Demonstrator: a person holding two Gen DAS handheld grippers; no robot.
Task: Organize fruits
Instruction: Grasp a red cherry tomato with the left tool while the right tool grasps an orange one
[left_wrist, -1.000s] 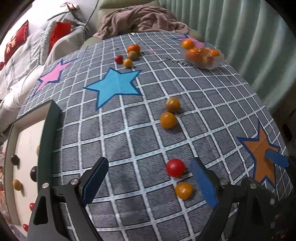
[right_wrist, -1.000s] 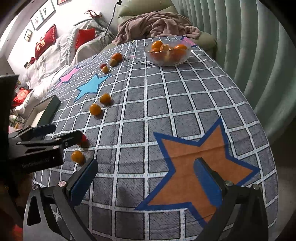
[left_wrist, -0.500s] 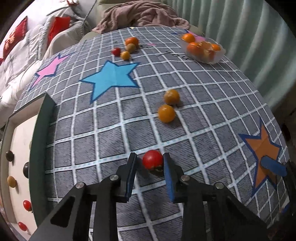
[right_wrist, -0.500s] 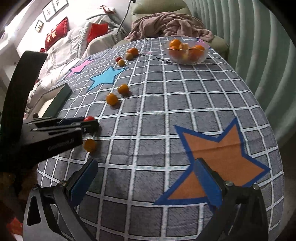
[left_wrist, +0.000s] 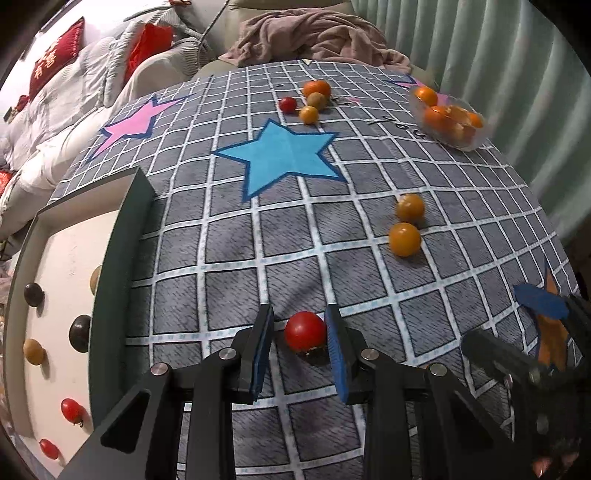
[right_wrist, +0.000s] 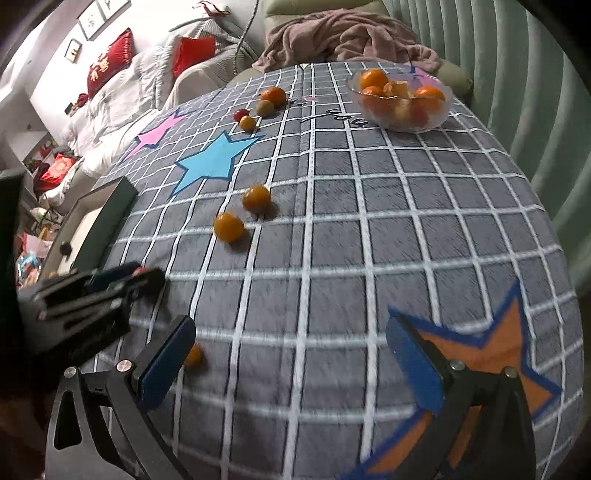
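The left gripper (left_wrist: 299, 343) is carrying a red cherry tomato (left_wrist: 305, 330) between its blue pads, the right-hand pad touching the fruit and the left-hand pad standing just off it, so whether the grip is firm cannot be told; the tomato is sitting just above the grid-patterned tablecloth (left_wrist: 229, 240), near the green-rimmed tray (left_wrist: 122, 236) on the left. The right gripper (right_wrist: 288, 363) is hanging with its fingers spread wide over the orange star, holding nothing.

Sorting is looking partly done: the tray is already holding two red tomatoes (left_wrist: 72, 410), two dark round fruits (left_wrist: 79, 328) and some tan ones along its pale floor (its far side is out of view); the glass bowl (right_wrist: 400, 101) at the far edge is holding oranges (right_wrist: 373, 79).

Left on the cloth: two orange-yellow cherry tomatoes (left_wrist: 404, 239) lying close together mid-table; one small orange fruit (right_wrist: 192, 356) lying beside the right gripper's left finger; a far cluster of four, namely an orange (left_wrist: 316, 88), a greenish-brown fruit (left_wrist: 317, 100), a yellow tomato (left_wrist: 308, 114) and a red tomato (left_wrist: 287, 104).

Judged from this, the held tomato is probably heading for the tray, and at least seven loose pieces are waiting.
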